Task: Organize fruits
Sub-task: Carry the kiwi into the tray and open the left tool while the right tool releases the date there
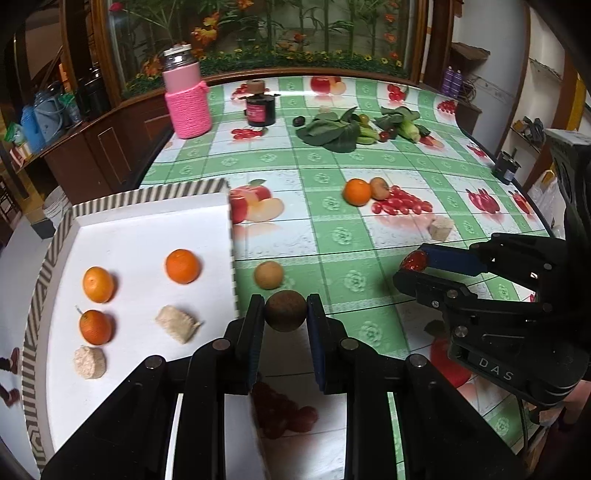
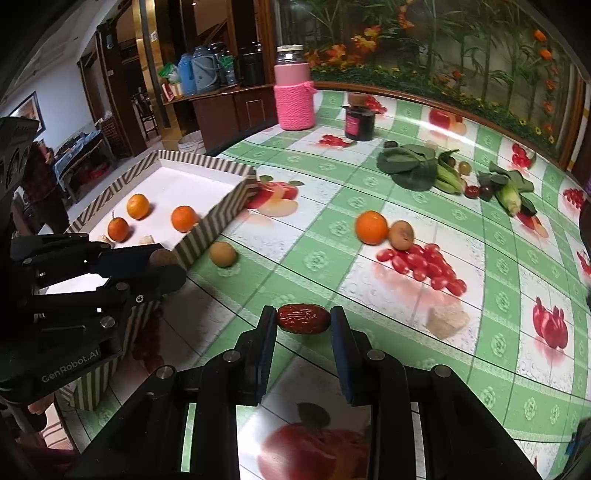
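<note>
Near the right wall of the striped box (image 1: pixel 147 192), the left gripper (image 1: pixel 285 314) holds a small brown fruit (image 1: pixel 285 309), light and hard, probably easy to roll, while the right gripper (image 2: pixel 303 320) pinches a wrinkled red date (image 2: pixel 303 318) at its ends, soft, needing gentle pressure.

Dark wooden cabinets (image 1: pixel 110 147) behind table; flower-and-bamboo mural (image 1: pixel 266 33) on wall; white wall (image 2: pixel 62 92) beyond.

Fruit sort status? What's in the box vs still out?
Done: three oranges in the striped box. In hand: left gripper shut on a brown round fruit, right gripper shut on a red date. Left: an orange, two brown fruits on the table.
</note>
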Demonstrator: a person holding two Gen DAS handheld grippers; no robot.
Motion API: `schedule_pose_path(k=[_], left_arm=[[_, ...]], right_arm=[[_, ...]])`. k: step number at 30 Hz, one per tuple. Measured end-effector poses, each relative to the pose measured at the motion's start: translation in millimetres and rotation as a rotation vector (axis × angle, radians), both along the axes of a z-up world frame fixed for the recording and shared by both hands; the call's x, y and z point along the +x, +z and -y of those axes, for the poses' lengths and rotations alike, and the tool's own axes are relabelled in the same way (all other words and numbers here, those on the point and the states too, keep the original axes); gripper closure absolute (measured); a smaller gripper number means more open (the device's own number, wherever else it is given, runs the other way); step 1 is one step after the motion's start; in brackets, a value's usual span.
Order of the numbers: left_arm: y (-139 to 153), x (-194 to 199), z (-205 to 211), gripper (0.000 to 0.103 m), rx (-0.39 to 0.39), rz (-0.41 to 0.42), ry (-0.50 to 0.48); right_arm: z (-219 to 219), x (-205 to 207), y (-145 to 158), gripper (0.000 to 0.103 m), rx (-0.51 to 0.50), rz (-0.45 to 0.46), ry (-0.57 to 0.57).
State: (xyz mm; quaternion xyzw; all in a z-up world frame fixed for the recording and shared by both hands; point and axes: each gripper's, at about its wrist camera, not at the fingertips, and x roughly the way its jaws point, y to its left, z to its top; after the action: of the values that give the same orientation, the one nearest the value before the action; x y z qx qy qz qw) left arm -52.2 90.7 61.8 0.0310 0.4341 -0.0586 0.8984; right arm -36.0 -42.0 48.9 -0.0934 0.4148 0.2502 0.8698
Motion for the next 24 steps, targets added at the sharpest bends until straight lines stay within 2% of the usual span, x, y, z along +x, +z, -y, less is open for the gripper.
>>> schedule_pose_path(k=[24], left_arm=[[-10,-13,-81,0.083,0.020,-0.037,0.123]], right_arm=[[-80,2,10,0.073,-0.005,0.011,0.166]])
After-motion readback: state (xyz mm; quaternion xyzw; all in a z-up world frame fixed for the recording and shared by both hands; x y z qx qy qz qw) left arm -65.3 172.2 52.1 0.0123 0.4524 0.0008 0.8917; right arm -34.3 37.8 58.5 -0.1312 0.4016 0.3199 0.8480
